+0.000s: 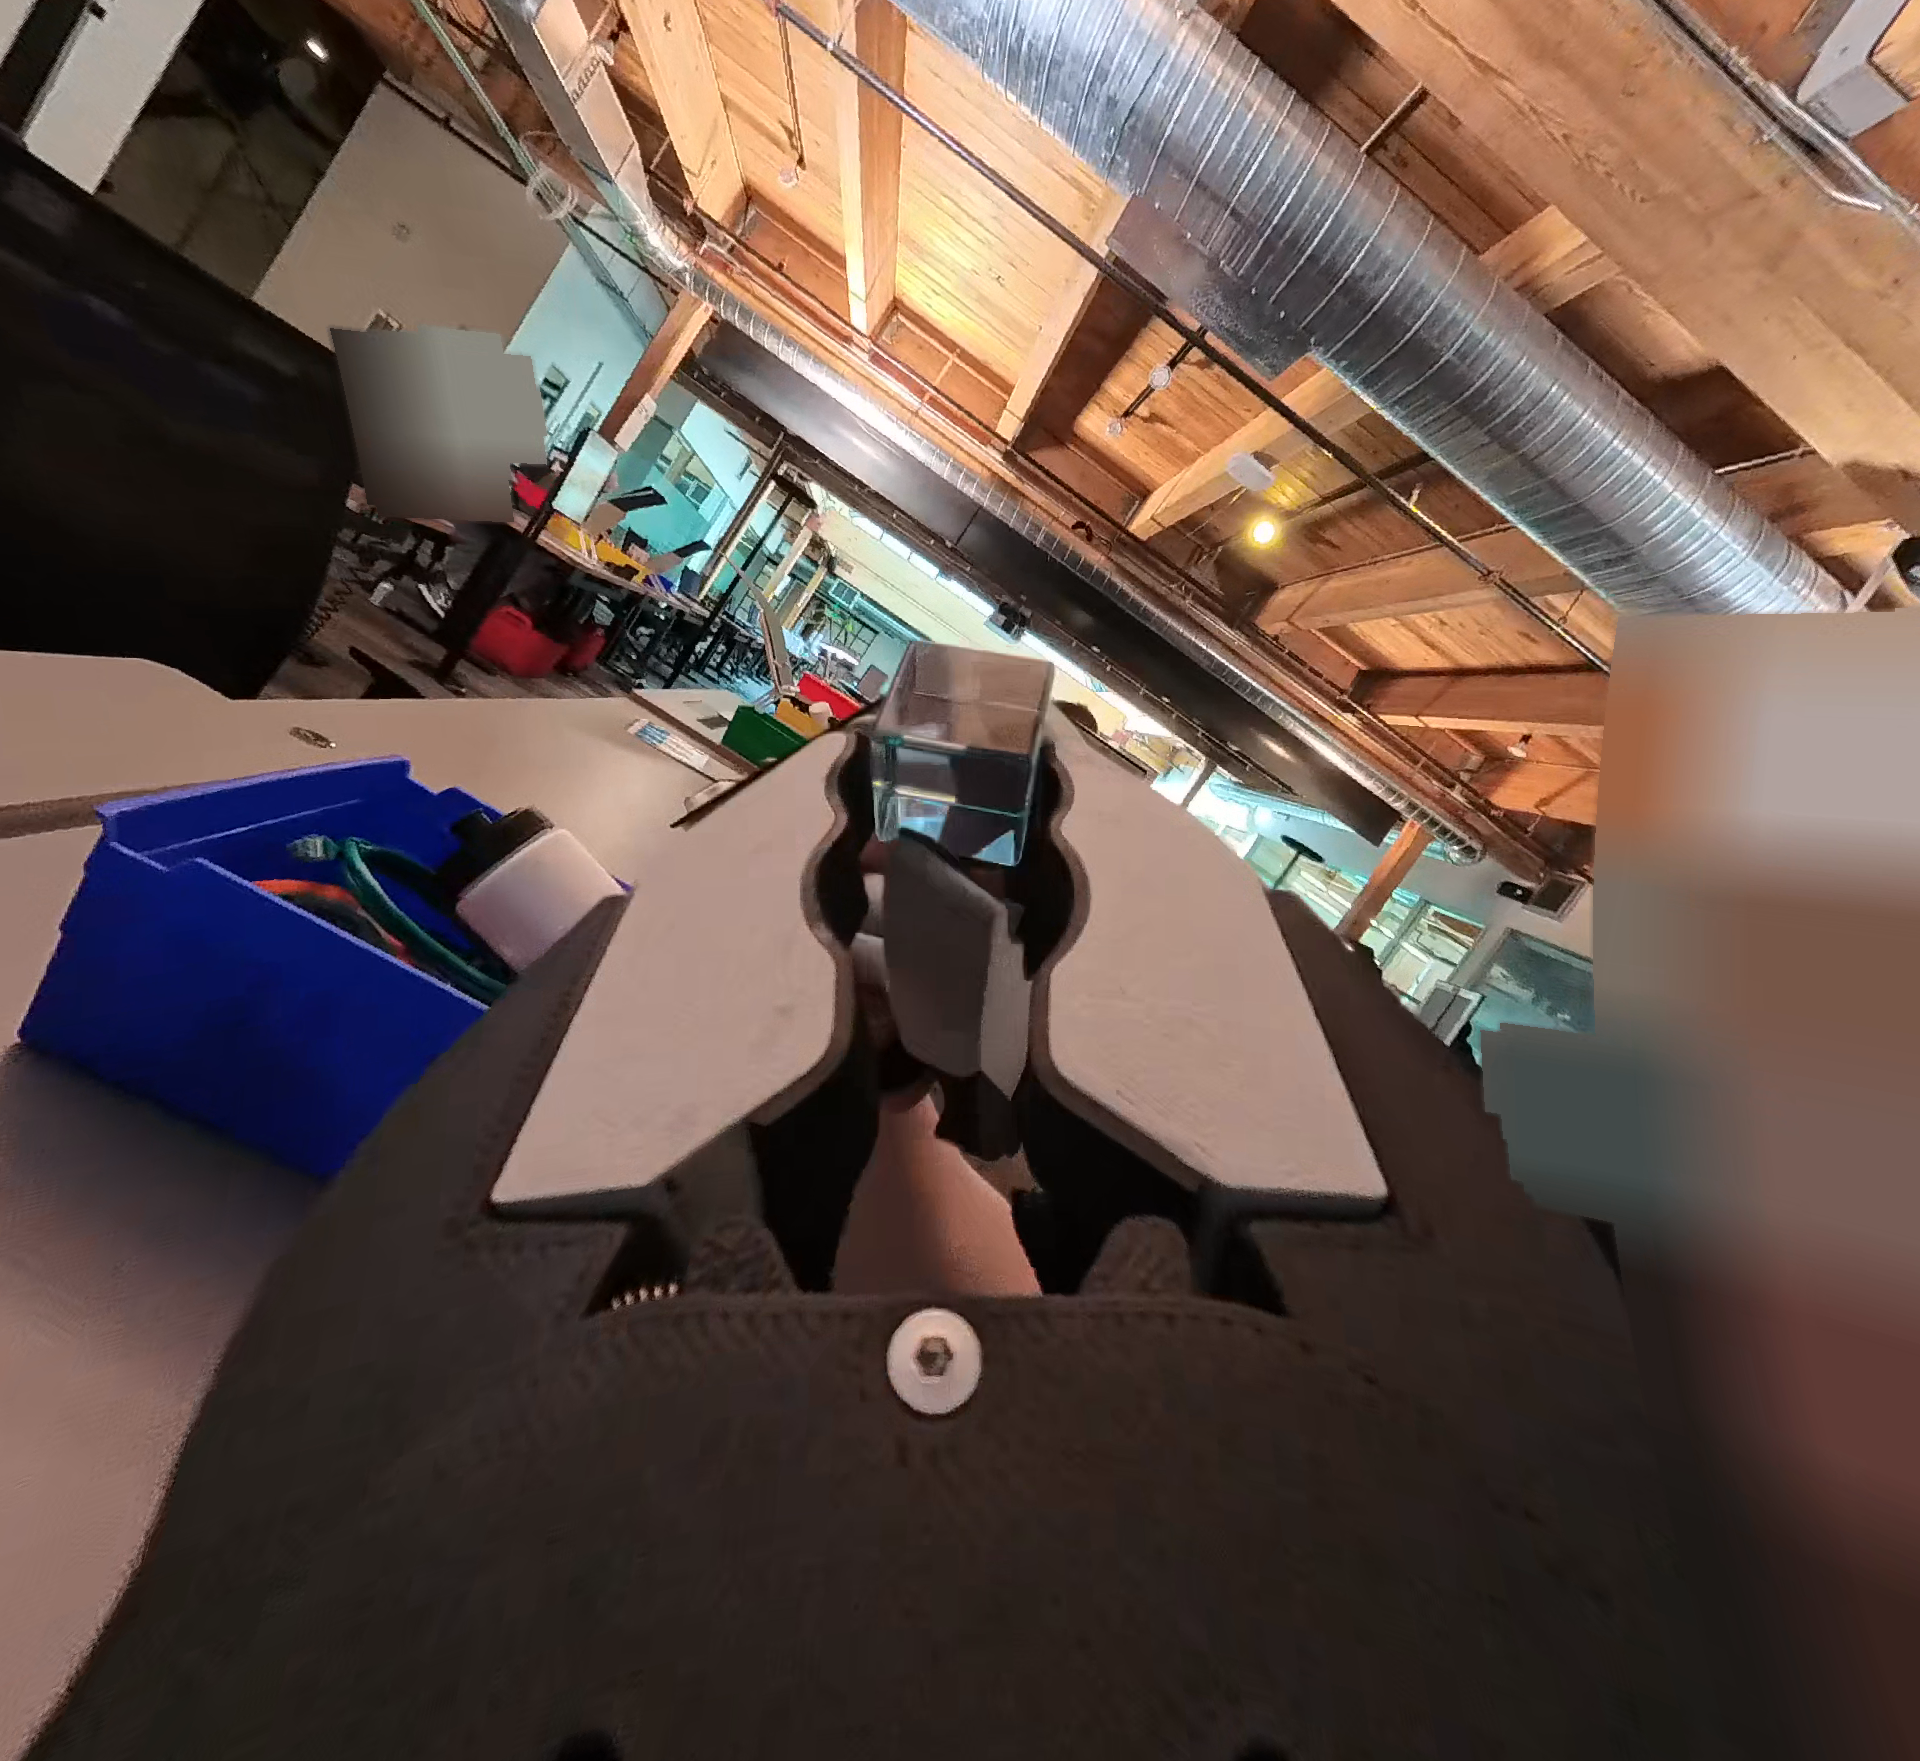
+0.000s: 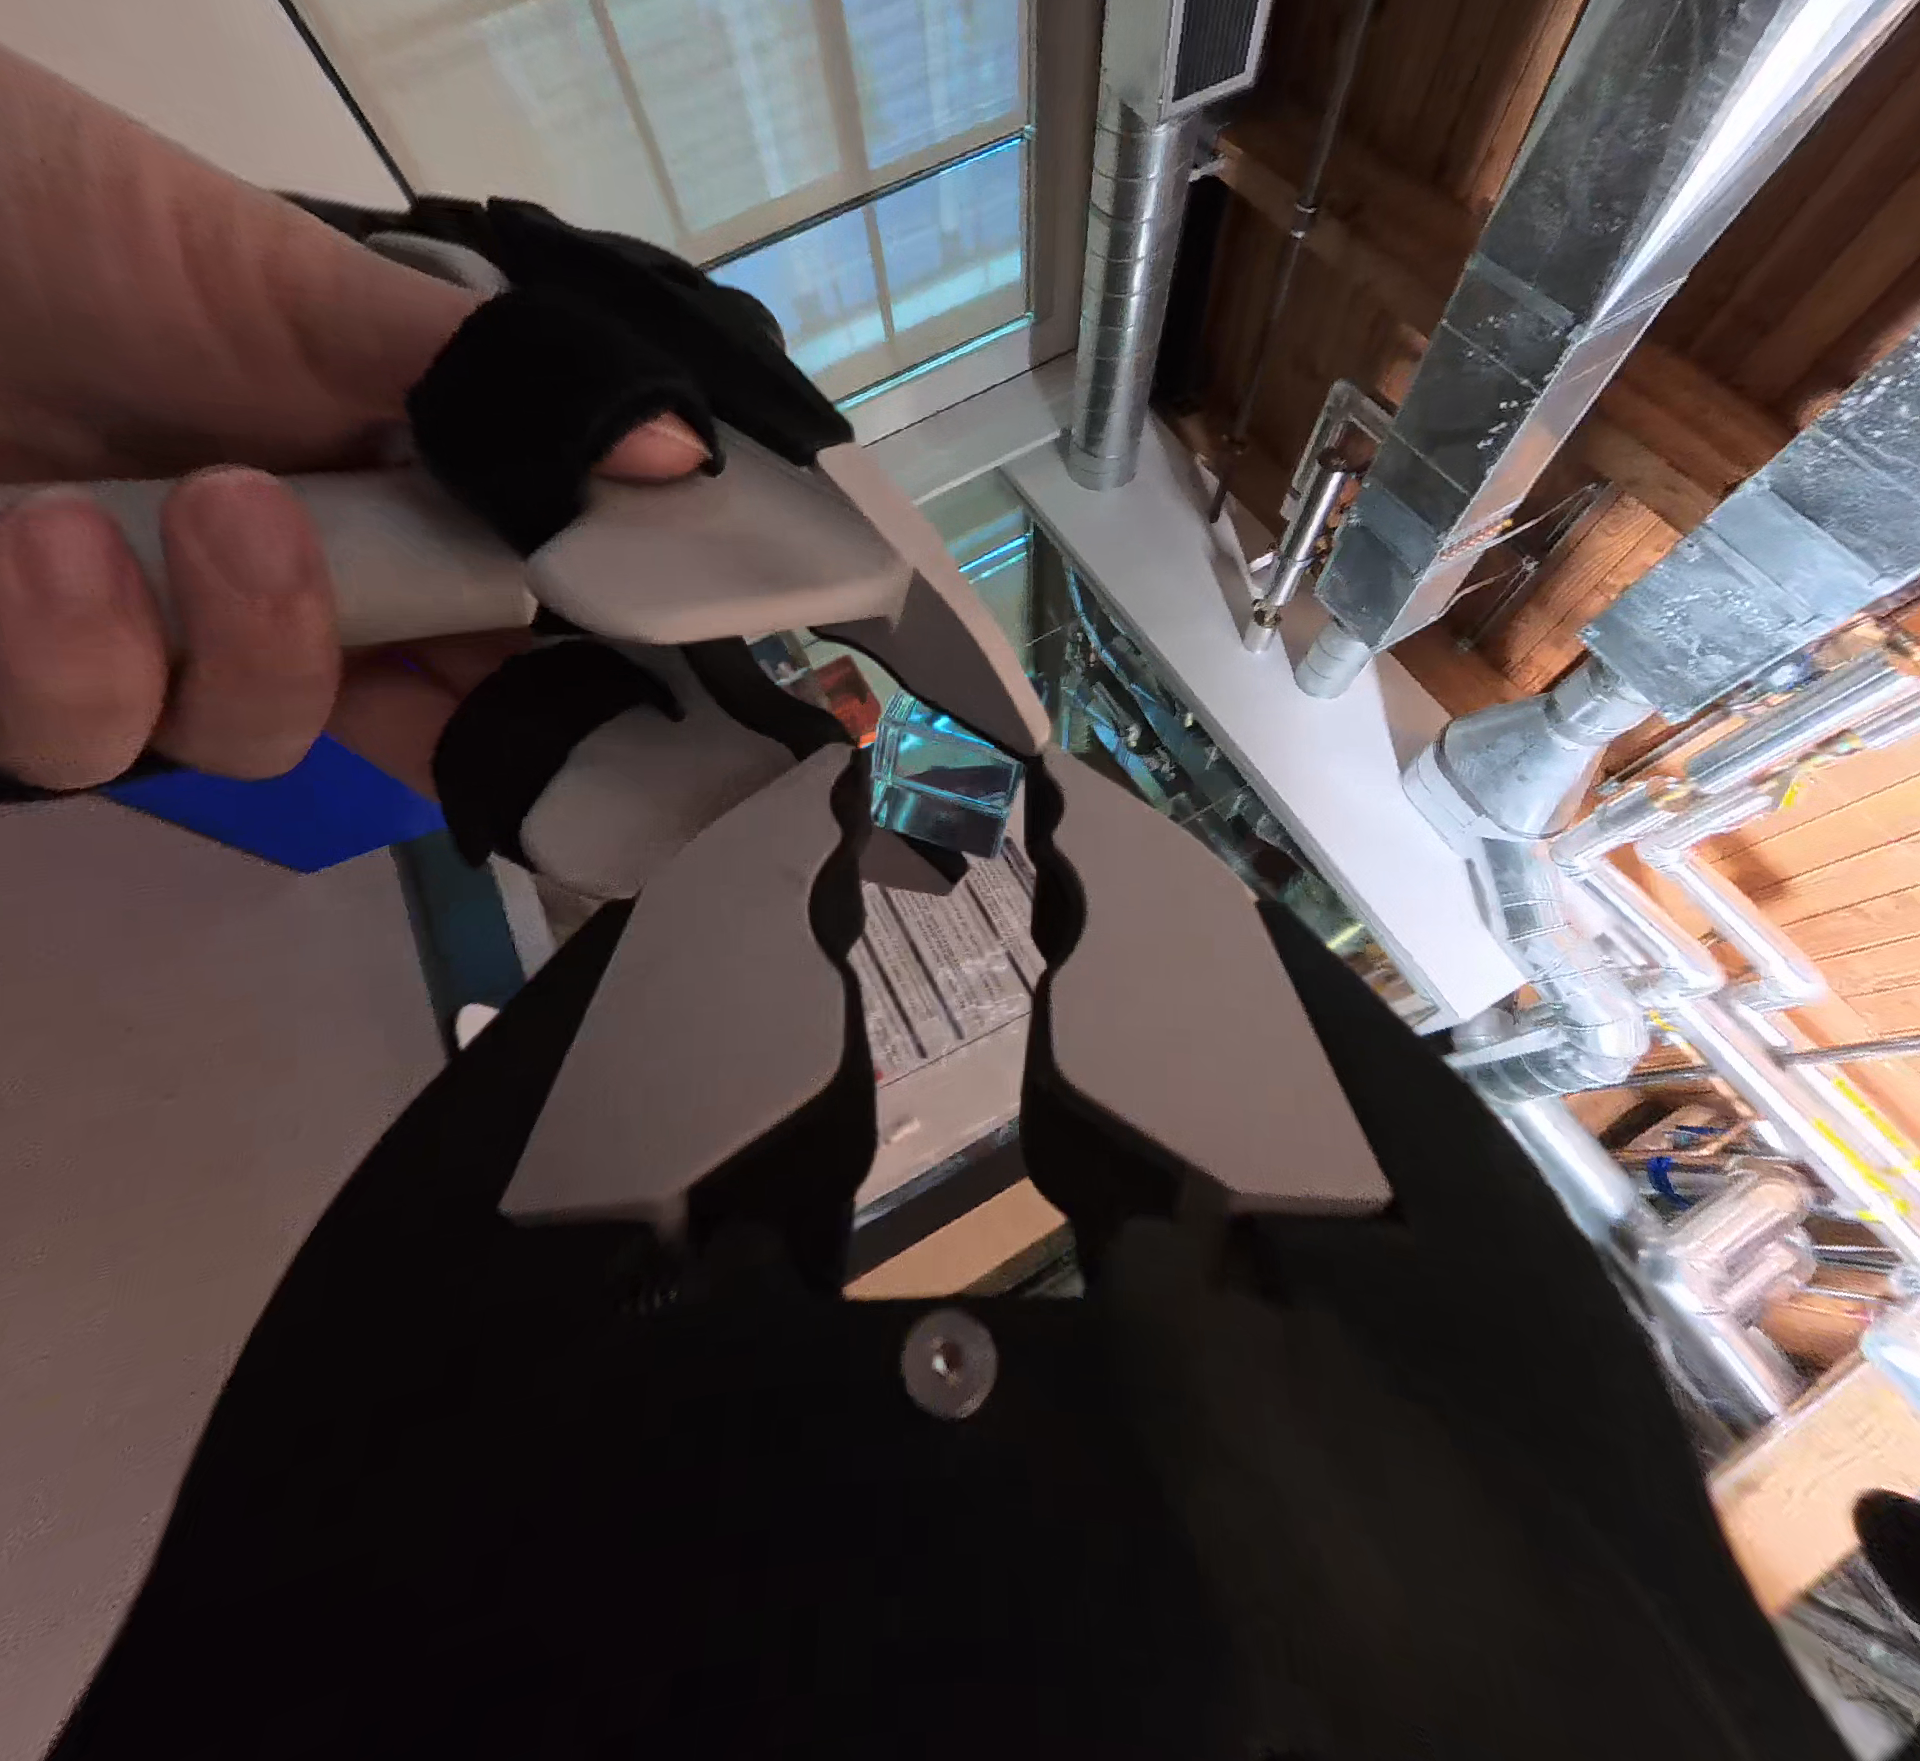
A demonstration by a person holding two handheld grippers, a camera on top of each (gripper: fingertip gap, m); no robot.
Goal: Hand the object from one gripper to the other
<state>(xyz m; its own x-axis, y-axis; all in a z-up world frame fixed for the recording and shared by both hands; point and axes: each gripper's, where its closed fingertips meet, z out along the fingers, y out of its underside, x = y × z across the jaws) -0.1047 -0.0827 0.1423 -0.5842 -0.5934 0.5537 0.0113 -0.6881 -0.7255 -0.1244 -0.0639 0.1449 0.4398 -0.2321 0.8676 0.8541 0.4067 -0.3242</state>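
1. While the handover is taking place in mid-air, we are seeing the clear glass cube (image 1: 961, 755) sitting between the tips of the left tongs (image 1: 951, 743), well above the desk (image 1: 125, 1296) and the blue bin (image 1: 239, 1015).
2. We are reading the left tongs as clamped on the cube, since both of their tips are lying against its sides in the left wrist view.
3. We are finding the right tongs (image 2: 943, 768) drawn up around the same cube (image 2: 940, 792), one finger standing at each side of it; a thin gap is showing at one side, so we cannot tell whether they are pressing on it or only bracketing it.
4. We are noting a person's hand (image 2: 156, 589) gripping the handle of the left tongs in the right wrist view.
5. We are judging the task as about midway: the pick-up and the meeting of the two tongs are done, while the firm closing of the receiving pair, the release by the giving pair and the drawing apart are remaining.
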